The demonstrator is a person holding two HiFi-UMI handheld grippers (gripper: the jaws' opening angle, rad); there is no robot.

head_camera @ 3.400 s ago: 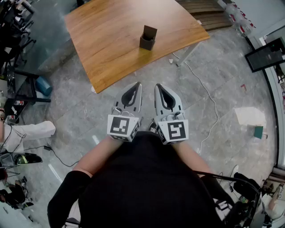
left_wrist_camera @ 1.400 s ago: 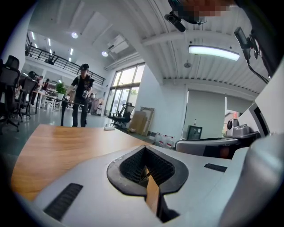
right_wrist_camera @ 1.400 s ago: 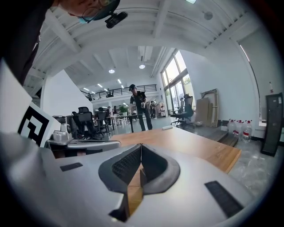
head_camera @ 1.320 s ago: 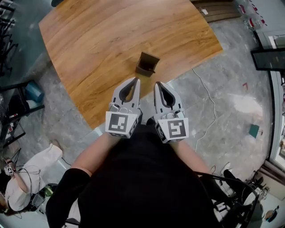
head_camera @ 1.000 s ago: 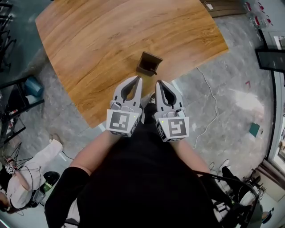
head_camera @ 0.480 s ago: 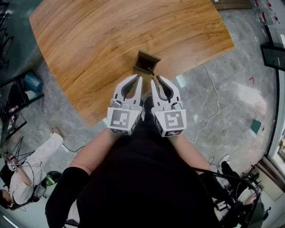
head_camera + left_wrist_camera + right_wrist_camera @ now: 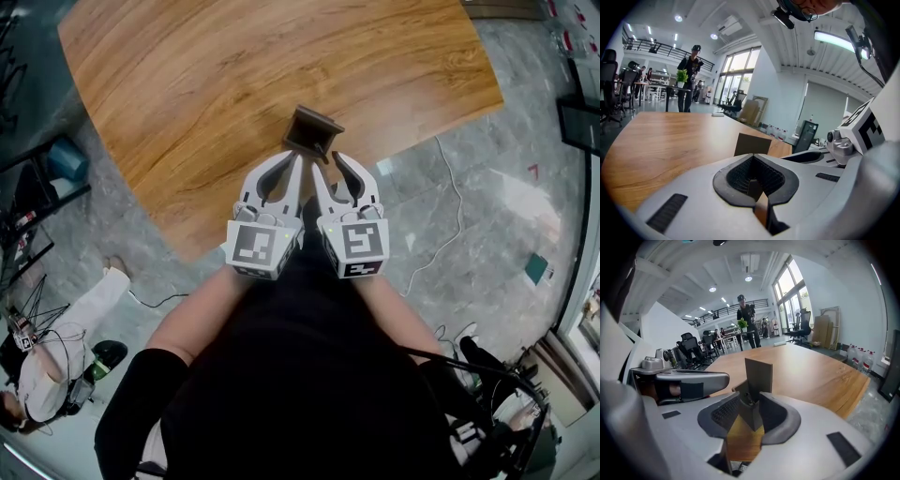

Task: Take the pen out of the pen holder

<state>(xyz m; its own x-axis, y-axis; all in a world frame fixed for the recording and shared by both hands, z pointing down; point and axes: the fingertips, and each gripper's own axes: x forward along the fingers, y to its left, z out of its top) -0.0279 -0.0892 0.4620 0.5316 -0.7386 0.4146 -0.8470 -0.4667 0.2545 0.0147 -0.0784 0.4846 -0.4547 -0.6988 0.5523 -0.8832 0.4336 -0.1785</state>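
Right gripper (image 7: 326, 165), smooth grey plastic with ribbed black pads, has just been opening its jaws and is now holding them apart, pressing on nothing. Just ahead, the pen holder (image 7: 312, 131) is showing through the gap. This angular dark-brown box with a tall flat back is standing near the grained wooden table's (image 7: 187, 84) edge, a dark pen (image 7: 749, 399) end peeking inside. Left gripper (image 7: 298, 159) is lying alongside, jaws together and empty. Both are pointing forward and slightly down from bare forearms.

L gripper (image 7: 297, 162) jaws shut, R gripper (image 7: 324, 165) jaws just opening, nothing gripped, both abreast
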